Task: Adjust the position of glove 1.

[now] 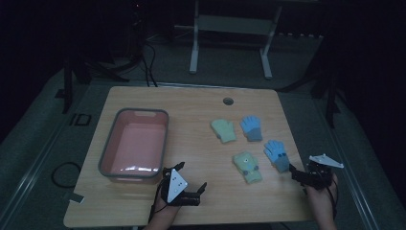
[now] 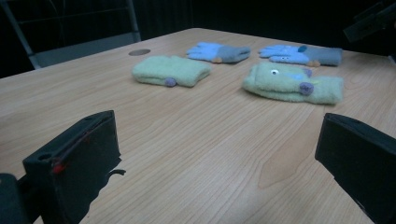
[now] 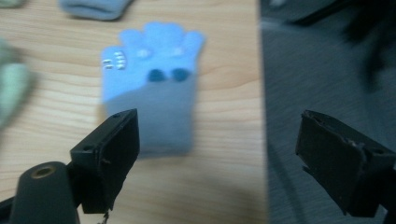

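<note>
Dark room w/ grey floor round a wooden surface (image 1: pixel 191 103); a metal frame stands on the floor beyond its far edge. Landmark = pink bin (image 1: pixel 134 144) w/ grey rim, biggest thing on the surface, sitting at its left part.

Four small gloves lie well to the right of the bin, none touching it. Plain green glove (image 1: pixel 223 130) is nearest the bin on the far row; blue glove w/ grey cuff (image 1: pixel 251 127) lies just beside it, further from the bin. Nearer row: green glove w/ face (image 1: pixel 246 167), then the second blue glove (image 1: pixel 276 155), furthest from the bin, close to the surface's right edge.

Left gripper (image 1: pixel 190 184) rests just off the bin's near right corner, low over bare wood; its fingers (image 2: pixel 77 161) stand wide apart, nothing between them. Right gripper (image 1: pixel 295 173) is far right of the bin, at the surface's right edge, pointed at the second blue glove's cuff. In the right gripper view that glove (image 3: pixel 152 95) is a bit blurred; the fingers (image 3: pixel 112 149) are spread wide, one just before the cuff, other over the floor. Not gripping.
</note>
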The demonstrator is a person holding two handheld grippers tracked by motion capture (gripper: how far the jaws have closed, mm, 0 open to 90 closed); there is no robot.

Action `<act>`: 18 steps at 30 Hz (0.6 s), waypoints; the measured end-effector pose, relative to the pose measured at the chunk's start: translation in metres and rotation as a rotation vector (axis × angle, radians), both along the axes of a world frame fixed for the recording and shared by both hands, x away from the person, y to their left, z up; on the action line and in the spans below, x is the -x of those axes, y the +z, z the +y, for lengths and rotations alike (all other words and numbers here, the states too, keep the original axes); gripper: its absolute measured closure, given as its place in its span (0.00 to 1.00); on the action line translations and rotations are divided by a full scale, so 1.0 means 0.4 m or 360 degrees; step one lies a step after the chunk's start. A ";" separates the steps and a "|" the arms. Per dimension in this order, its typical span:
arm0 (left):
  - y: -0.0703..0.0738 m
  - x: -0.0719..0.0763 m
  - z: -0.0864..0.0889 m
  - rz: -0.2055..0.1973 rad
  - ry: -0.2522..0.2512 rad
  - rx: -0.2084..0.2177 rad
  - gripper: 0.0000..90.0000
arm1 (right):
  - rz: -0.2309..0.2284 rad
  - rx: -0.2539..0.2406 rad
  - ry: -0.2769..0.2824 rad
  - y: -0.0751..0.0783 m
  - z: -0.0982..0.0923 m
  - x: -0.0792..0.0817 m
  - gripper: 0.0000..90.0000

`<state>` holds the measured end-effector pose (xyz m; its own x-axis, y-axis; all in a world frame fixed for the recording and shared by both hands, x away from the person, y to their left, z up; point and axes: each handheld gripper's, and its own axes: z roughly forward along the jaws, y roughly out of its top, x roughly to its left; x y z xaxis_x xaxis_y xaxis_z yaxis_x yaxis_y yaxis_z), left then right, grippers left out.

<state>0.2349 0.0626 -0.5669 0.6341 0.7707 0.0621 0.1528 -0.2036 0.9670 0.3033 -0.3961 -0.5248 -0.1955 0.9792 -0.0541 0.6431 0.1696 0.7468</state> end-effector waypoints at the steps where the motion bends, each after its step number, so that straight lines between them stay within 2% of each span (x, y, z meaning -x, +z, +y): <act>1: 0.000 0.000 0.000 0.0001 0.0000 -0.0001 0.00 | 0.0031 -0.0059 0.0026 0.004 -0.003 -0.006 0.16; 3: 0.000 -0.001 0.001 0.0002 -0.0002 0.0000 0.00 | 0.0063 -0.0151 0.0071 0.012 -0.006 -0.015 0.16; 4: 0.000 0.000 0.001 0.0002 -0.0002 0.0001 0.00 | 0.0060 -0.0152 0.0074 0.017 -0.002 -0.018 0.15; 6: 0.000 0.000 0.001 0.0001 -0.0002 -0.0004 0.00 | 0.0019 -0.0089 0.0021 0.029 0.010 -0.024 0.15; 11: 0.000 0.001 0.001 -0.0003 -0.0001 -0.0001 0.00 | -0.0054 -0.0087 0.0034 0.072 0.029 -0.037 0.13; 18: 0.000 0.002 0.001 -0.0010 -0.0001 0.0003 0.00 | -0.0079 -0.0050 0.0059 0.126 0.056 -0.069 0.13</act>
